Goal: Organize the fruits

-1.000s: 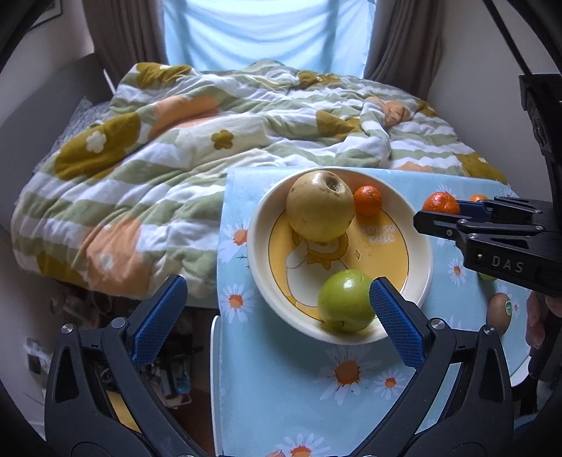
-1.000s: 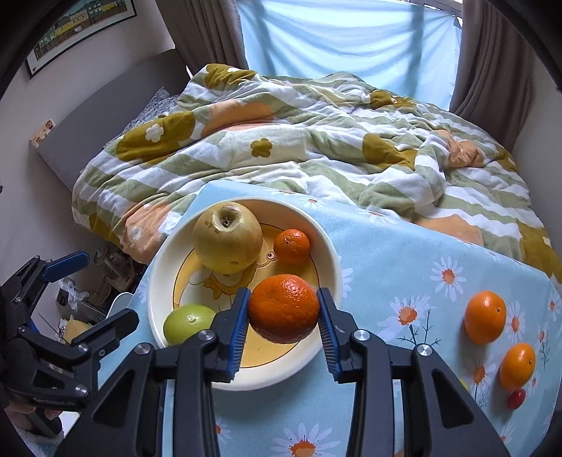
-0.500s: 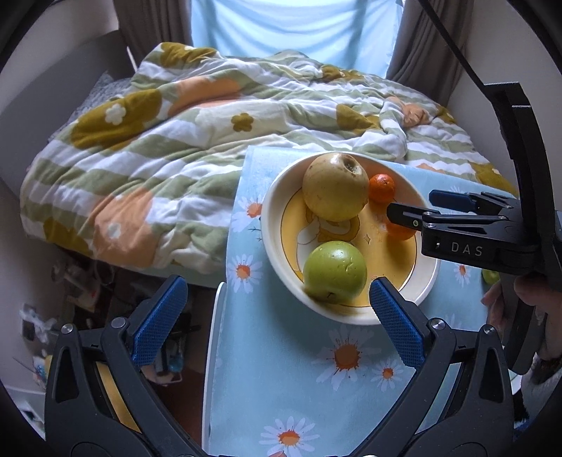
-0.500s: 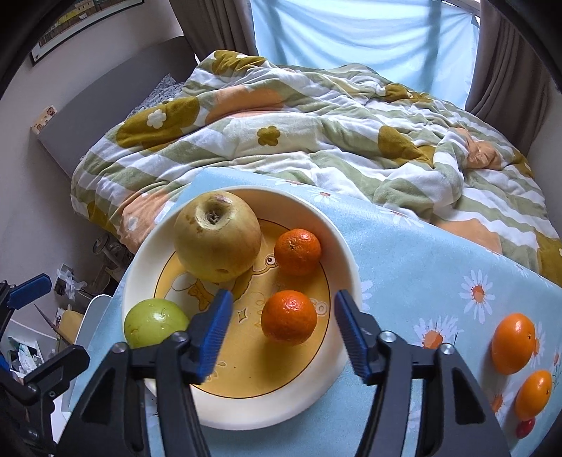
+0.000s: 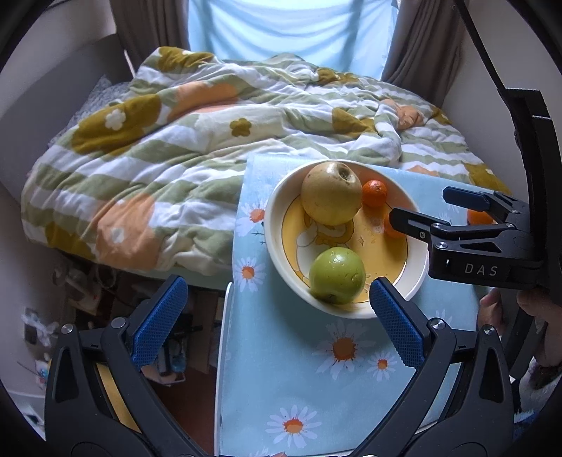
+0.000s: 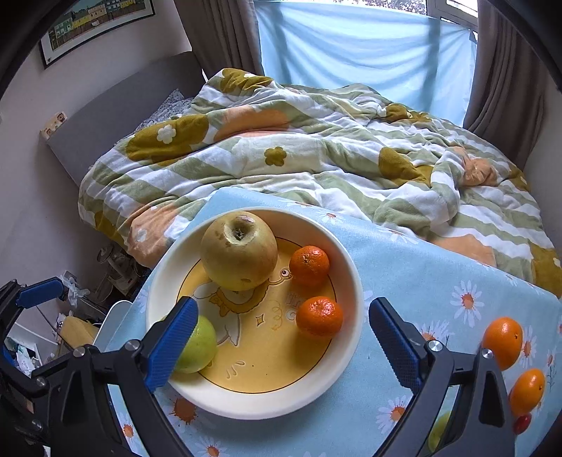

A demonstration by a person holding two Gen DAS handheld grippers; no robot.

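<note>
We are holding both grippers, left (image 5: 277,313) and right (image 6: 282,337), gaping wide and gripping nothing above the bowl (image 6: 351,270), where a pear (image 6: 239,249), apple (image 5: 337,275) and two tangerines (image 6: 319,317) are sitting, "DAS" showing on the right one.

Definitely someone's bedroom: unmade bed (image 6: 316,158) with a flowery duvet, curtains (image 6: 505,70) at the window, framed picture (image 6: 95,21) on the wall.

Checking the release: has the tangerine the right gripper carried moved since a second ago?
Yes. The tangerine went down from between the right gripper fingers into the bowl, now lying loose below the other tangerine; jaws open.
</note>
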